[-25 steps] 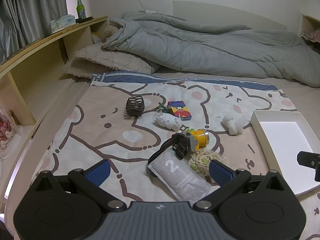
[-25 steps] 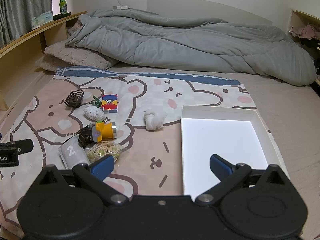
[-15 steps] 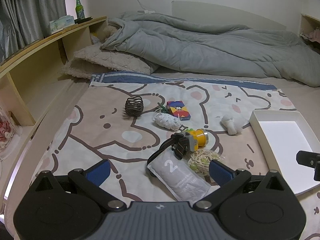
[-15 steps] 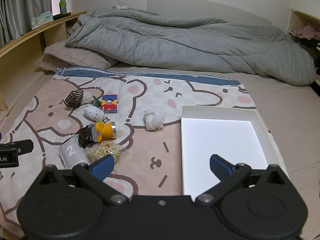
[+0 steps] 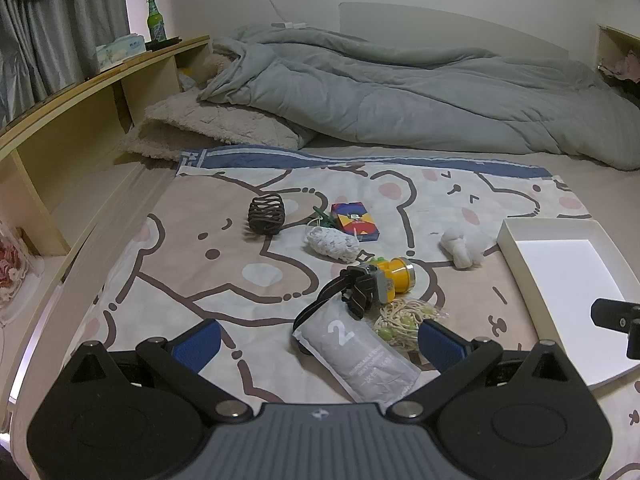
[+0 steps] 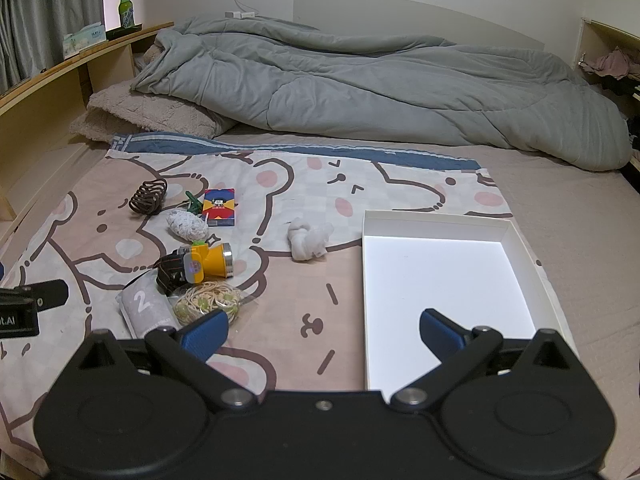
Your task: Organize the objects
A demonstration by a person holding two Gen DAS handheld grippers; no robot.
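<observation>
Objects lie scattered on the bear-print sheet (image 6: 320, 300), on the bed. My left claw (image 5: 318, 338) hangs spread wide, empty, over the grey pouch (image 5: 358, 354) marked 2. My right claw (image 6: 324, 330) also gapes empty, above sheet and white tray (image 6: 444, 280). Nearest: pouch, bag of beads (image 6: 208, 300) touching it. Then yellow headlamp (image 6: 208, 266) with strap, white knotted cloth (image 6: 308, 240), white string ball (image 6: 187, 227). Farther: colourful card box (image 6: 218, 207), dark coil (image 6: 148, 197). Beyond, grey duvet (image 6: 360, 92).

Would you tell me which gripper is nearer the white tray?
Right. The right gripper hovers at the white tray's near edge; the left gripper hangs over the clutter beside it.
</observation>
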